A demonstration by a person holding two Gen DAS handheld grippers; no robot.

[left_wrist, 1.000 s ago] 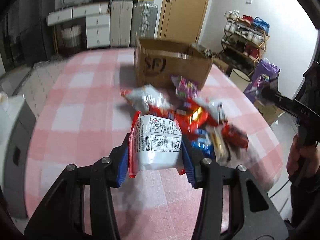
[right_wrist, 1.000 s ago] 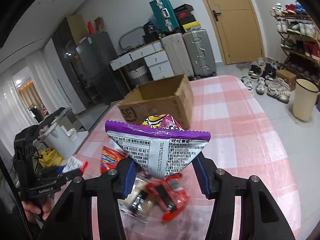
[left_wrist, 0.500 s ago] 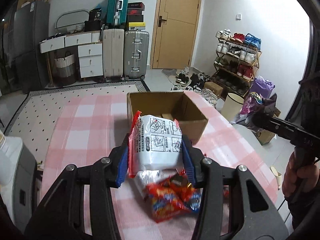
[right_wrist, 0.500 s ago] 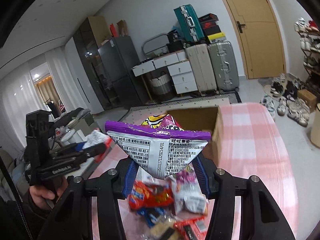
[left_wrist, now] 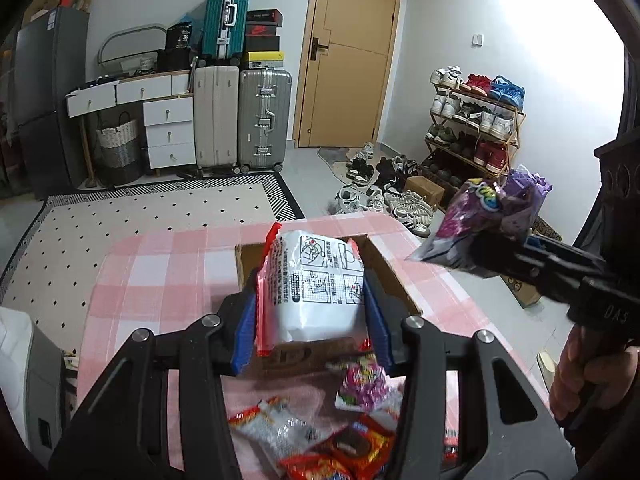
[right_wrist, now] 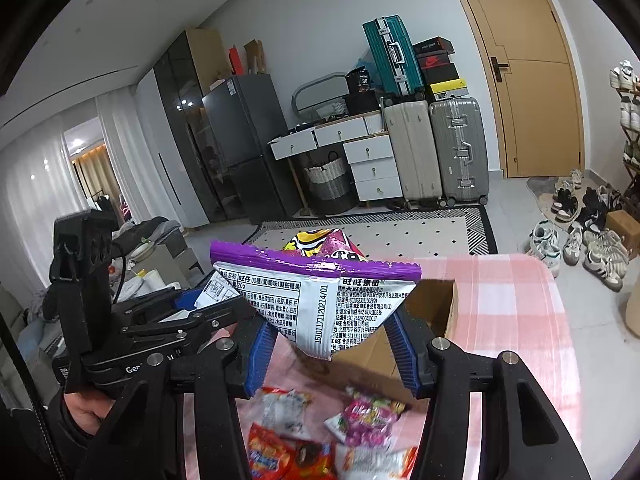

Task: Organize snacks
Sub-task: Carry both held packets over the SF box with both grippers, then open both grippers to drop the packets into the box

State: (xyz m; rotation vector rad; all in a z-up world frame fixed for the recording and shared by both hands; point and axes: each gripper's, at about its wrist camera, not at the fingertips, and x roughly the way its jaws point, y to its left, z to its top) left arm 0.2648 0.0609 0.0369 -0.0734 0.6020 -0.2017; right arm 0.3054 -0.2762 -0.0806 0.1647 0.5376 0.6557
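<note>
Blue pads of my left gripper [left_wrist: 310,316] are clamped on a white packet [left_wrist: 316,284] with a red edge and black printed diagrams, which I hold in the air in front of the open cardboard box [left_wrist: 396,276]. My right gripper [right_wrist: 330,344] pinches a purple bag [right_wrist: 312,296] by its lower corner, its crimped purple seam on top and the white printed back facing the camera; in the left view the same bag [left_wrist: 484,216] hangs out to the right, above the table's edge and apart from the box. The box [right_wrist: 440,308] stands on a pink and white checked tablecloth [left_wrist: 160,264]. Near its front wall lie loose snacks: a pink bag [left_wrist: 364,384], a white and red packet [left_wrist: 276,428] and a red pack showing a chocolate biscuit [left_wrist: 352,444]. In the right view those snacks lie below my jaws, and my left hand [right_wrist: 86,416] grips the other tool's handle at the left. Behind the table are a patterned rug [left_wrist: 152,216], suitcases [left_wrist: 264,116], white drawers [left_wrist: 168,132] and a wooden door [left_wrist: 348,52].
</note>
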